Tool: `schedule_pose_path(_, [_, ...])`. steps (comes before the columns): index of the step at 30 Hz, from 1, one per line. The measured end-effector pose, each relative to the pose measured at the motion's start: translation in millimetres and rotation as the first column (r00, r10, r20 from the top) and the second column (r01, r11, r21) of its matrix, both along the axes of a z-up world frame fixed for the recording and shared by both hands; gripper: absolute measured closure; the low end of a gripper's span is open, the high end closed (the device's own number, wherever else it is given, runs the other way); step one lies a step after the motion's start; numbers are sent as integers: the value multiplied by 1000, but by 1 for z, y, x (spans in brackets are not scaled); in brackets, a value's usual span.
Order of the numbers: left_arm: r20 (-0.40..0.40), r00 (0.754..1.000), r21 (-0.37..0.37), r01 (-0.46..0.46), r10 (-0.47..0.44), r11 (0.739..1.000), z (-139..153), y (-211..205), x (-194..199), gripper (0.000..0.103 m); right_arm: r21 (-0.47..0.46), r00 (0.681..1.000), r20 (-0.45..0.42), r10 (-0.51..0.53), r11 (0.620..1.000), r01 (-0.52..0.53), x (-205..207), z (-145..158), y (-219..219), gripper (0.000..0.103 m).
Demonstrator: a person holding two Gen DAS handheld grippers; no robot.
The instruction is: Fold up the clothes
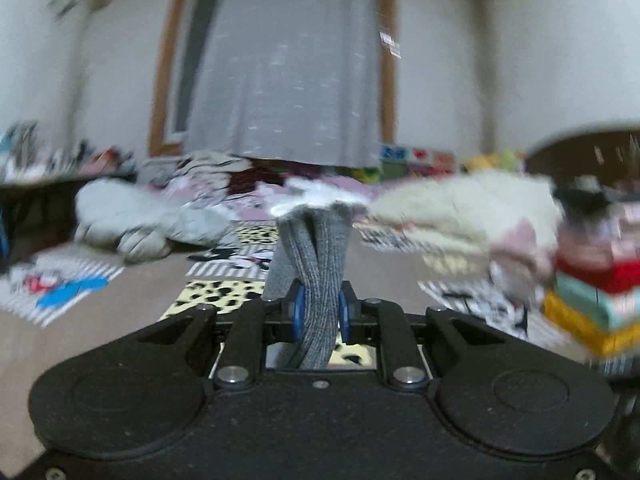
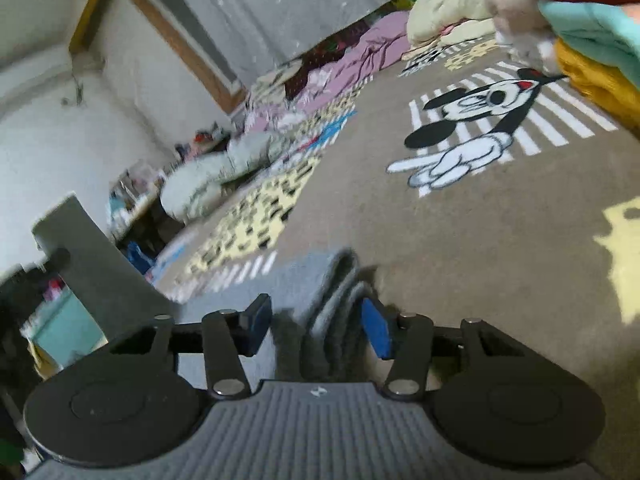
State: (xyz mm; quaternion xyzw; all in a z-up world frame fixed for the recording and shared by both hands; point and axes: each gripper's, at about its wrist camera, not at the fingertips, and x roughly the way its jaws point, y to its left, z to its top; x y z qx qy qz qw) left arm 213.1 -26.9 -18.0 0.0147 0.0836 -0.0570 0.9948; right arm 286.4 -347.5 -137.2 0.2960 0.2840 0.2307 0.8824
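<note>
Left wrist view: the left hand-held gripper (image 1: 321,312) has its blue pads (image 1: 298,308) clamped narrowly on a bunched fold of grey ribbed knit garment (image 1: 316,264), which rises from the jaws above the brown cartoon-printed carpet (image 1: 100,320). Beyond lie a cream fluffy blanket (image 1: 460,208) and a stack of folded coloured clothes (image 1: 592,288) at right. Right wrist view: the right hand-held gripper (image 2: 316,326) stands about half open, its jaws straddling folds of the same grey garment (image 2: 336,304); only the right blue pad (image 2: 376,332) lies against the cloth, the left one apart from it. The garment rests on the carpet (image 2: 480,240).
</note>
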Motion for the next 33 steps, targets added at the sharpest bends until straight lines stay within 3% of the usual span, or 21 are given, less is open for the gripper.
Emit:
schedule_pose_path(3, [3, 999, 141, 44, -45, 989, -14, -39, 0, 88, 86, 1000, -13, -21, 996, 22, 1, -4, -17, 52])
schedule_pose_path(5, [9, 997, 248, 67, -72, 967, -26, -64, 0, 88, 126, 1000, -17, -23, 992, 25, 1, -5, -24, 52])
schedule_pose_path(8, [4, 995, 371, 94, -103, 924, -45, -96, -1, 88, 155, 1000, -11, -21, 988, 22, 1, -6, -30, 52])
schedule_pose_path(13, [2, 992, 566, 100, -122, 819, -80, -138, -11, 88, 184, 1000, 2, -17, 983, 17, 4, -7, -39, 52])
schedule_pose_path(21, [1, 990, 721, 97, -141, 686, -111, -160, -20, 88, 221, 999, 1, -42, 975, 41, 6, -9, -51, 52])
schedule_pose_path(24, [-15, 988, 774, 110, -155, 624, -121, -164, -20, 87, 217, 999, 8, -45, 975, 42, 6, -8, -51, 52])
schedule_pose_path(26, [-54, 978, 803, 161, -200, 574, -128, -168, -22, 74, 210, 999, 14, -45, 977, 41, 6, -7, -51, 52])
schedule_pose_path(27, [-70, 972, 804, 187, -222, 565, -128, -168, -25, 74, 205, 999, 18, -45, 978, 41, 6, -7, -51, 52])
schedule_pose_path(29, [-94, 965, 771, 227, -246, 595, -119, -164, -30, 74, 192, 999, 28, -44, 981, 38, 6, -5, -51, 52])
schedule_pose_path(30, [-116, 959, 737, 257, -258, 625, -110, -160, -31, 72, 175, 998, 34, -47, 984, 40, 5, -4, -50, 52])
schedule_pose_path(32, [-149, 946, 664, 311, -287, 680, -89, -147, -34, 58, 132, 997, 48, -59, 990, 52, 3, 0, -49, 52])
schedule_pose_path(33, [-159, 941, 627, 331, -299, 705, -78, -139, -36, 58, 115, 996, 61, -62, 992, 54, 3, 3, -47, 52])
